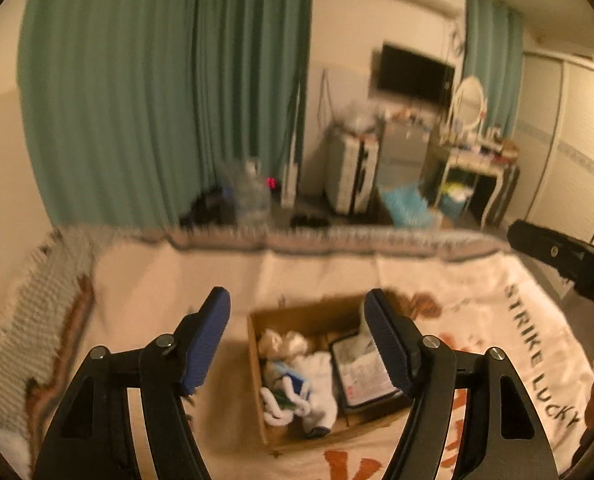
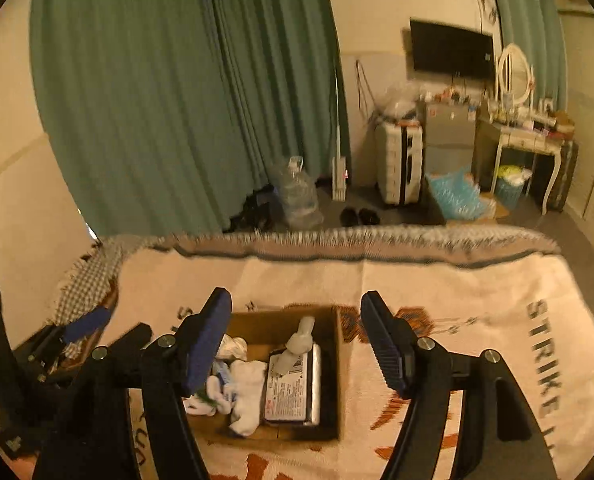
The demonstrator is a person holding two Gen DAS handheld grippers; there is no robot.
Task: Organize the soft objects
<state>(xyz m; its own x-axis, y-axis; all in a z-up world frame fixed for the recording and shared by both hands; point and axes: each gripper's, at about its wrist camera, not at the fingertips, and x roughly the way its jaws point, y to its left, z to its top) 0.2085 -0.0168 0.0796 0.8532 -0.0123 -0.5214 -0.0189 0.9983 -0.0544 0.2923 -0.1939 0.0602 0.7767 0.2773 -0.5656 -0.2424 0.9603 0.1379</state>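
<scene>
Left wrist view: left gripper hangs above the bed with fingers spread wide and nothing between them. Under it sits a cardboard box on the blanket. Inside the box: white socks, a small plush toy toward the far end, and a flat plastic pack along the box's right side. Picture is blurred, so smaller items in the pile can't be separated.

Right wrist view: right gripper also hovers over the box, fingers spread, empty. Same load seen here: socks on the left side, the pack on the right, a pale squeeze bottle lying on top of the pack. Left gripper's blue finger tip shows at the far left edge, low near the blanket fringe.

Progress, as a judgement: soft things look already gathered in the box, and no loose soft item shows on the visible blanket. Task seems near its end or done. What might remain is tidying the pile, or items outside both views; can't tell.
</scene>
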